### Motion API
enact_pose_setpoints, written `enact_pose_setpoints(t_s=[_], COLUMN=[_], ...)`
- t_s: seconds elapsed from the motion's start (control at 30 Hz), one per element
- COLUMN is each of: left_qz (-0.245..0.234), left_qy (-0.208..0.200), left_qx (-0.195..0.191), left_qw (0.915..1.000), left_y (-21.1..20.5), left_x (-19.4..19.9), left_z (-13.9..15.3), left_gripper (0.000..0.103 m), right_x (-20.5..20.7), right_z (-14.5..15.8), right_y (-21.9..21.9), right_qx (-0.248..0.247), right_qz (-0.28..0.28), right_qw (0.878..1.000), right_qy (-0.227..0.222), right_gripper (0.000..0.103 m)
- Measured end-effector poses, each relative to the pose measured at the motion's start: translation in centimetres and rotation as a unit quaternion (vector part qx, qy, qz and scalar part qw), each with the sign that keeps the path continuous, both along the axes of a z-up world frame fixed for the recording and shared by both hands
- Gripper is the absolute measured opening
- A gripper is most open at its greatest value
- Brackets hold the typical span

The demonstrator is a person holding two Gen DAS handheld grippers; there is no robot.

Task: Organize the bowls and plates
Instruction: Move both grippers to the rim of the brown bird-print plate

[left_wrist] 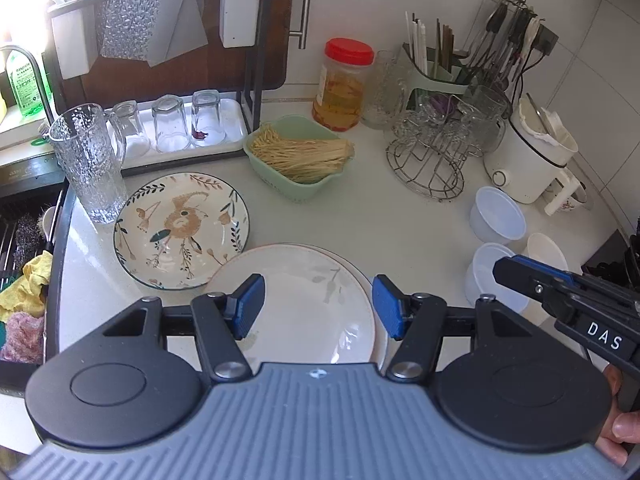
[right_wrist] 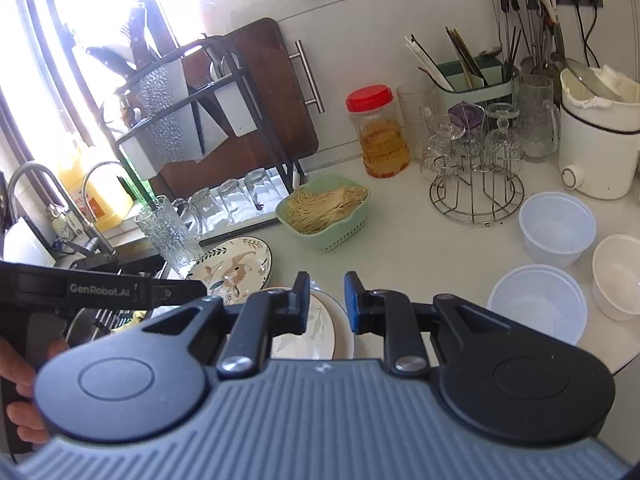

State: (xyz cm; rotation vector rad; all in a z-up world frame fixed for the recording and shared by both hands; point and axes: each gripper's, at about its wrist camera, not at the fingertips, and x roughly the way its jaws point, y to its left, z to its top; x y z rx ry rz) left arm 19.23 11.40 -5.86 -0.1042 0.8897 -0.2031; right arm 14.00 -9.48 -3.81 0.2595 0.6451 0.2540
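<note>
A floral plate (left_wrist: 180, 228) (right_wrist: 236, 268) lies on the white counter (left_wrist: 400, 224). In front of it is a stack of white plates (left_wrist: 304, 304) (right_wrist: 324, 320). My left gripper (left_wrist: 320, 306) hovers open above that stack, with nothing between its blue pads. Two translucent plastic bowls (right_wrist: 556, 228) (right_wrist: 536, 304) and a white bowl (right_wrist: 618, 276) stand at the right. My right gripper (right_wrist: 328, 300) is above the right edge of the plates, its jaws nearly together and empty. The same gripper (left_wrist: 506, 270) reaches in over the near plastic bowl (left_wrist: 488, 280) in the left wrist view.
A glass pitcher (left_wrist: 86, 160) stands just left of the floral plate. Behind are a tray of upturned glasses (left_wrist: 180, 128), a green basket of noodles (left_wrist: 300, 156), a red-lidded jar (left_wrist: 344, 84), a wire glass rack (left_wrist: 432, 152) and a white cooker (left_wrist: 528, 156). The sink (left_wrist: 24, 240) lies left.
</note>
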Motion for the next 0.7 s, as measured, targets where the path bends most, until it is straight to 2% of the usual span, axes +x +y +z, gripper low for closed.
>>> enact_pose_setpoints(t_s=[0.17,0.43,0.57,0.7], left_qz=[0.005,0.026,0.049,0.051], left_qy=[0.005,-0.01,-0.009,-0.016], left_qx=[-0.02,-0.01,-0.021,-0.019], left_qw=[0.9998,0.9996,0.9985,0.9984], left_y=[-1.0,-1.4,-1.5,-2.3], left_x=[-1.7,-2.7,-2.6,-2.8], left_z=[-1.1,-1.2,-1.0,-0.6], left_gripper=[0.065,0.065,0.065,0.065], right_x=[-1.7,-2.7,-2.7,-2.9], right_z=[-0.2,-0.5,0.0,0.6], right_y=[-0.3,-0.9,-0.9,-0.9], right_qx=[-0.009,-0.023,-0.034,-0.037], right_qz=[-0.007,0.01,0.02,0.037], right_qw=[1.0,1.0,0.999,0.998], right_qy=[-0.004,-0.009,-0.017,-0.018], right_gripper=[0.023,0.022,0.022,0.022])
